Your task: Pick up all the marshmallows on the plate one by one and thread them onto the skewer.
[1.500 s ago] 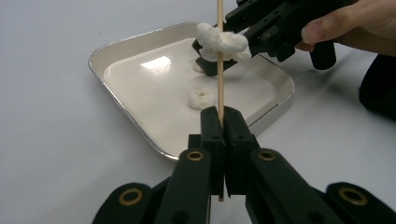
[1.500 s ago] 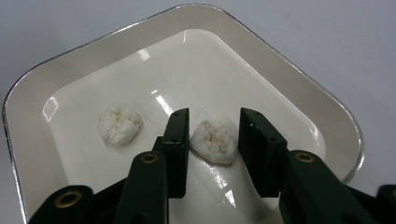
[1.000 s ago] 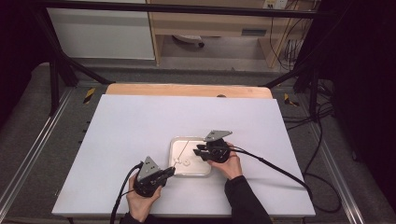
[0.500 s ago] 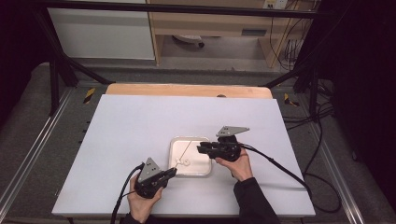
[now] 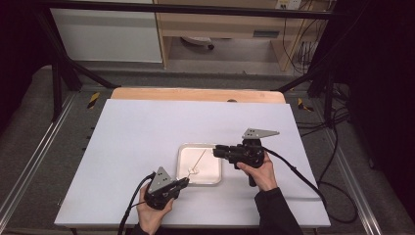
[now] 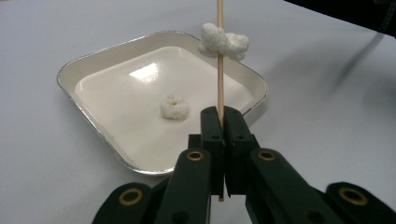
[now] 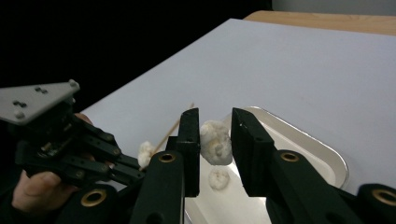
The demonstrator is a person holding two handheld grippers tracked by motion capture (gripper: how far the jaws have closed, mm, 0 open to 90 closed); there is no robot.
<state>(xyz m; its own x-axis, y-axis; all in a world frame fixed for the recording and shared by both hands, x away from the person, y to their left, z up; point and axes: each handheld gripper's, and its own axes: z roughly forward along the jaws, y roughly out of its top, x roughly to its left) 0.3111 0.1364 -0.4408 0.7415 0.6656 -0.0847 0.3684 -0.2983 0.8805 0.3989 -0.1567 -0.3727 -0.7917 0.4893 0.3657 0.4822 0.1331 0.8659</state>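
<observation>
From the high view, a white tray [image 5: 215, 177] sits near the front of a pale table [image 5: 147, 132]. The left gripper [image 5: 180, 184] rests at the tray's front left corner, clamped on a thin wooden skewer [image 5: 198, 160] that slants up over the tray. The right gripper [image 5: 218, 151] is held above the tray's right edge, pointing left towards the skewer's tip.

In the left gripper view, its jaws are pressed together on the skewer [image 6: 220, 70], which stands upright. A white puffy piece [image 6: 223, 41] is speared on the stick, high above the jaws. A second white piece [image 6: 175, 107] lies in the tray [image 6: 93, 100].

In the right gripper view, the jaws pinch a white puffy piece [image 7: 215, 141] between them, above the tray [image 7: 327, 158]. Another piece [image 7: 218, 178] lies in the tray below. The left gripper [image 7: 135, 173] shows at the left with the skewer [image 7: 175, 128] and its speared piece [image 7: 146, 151].
</observation>
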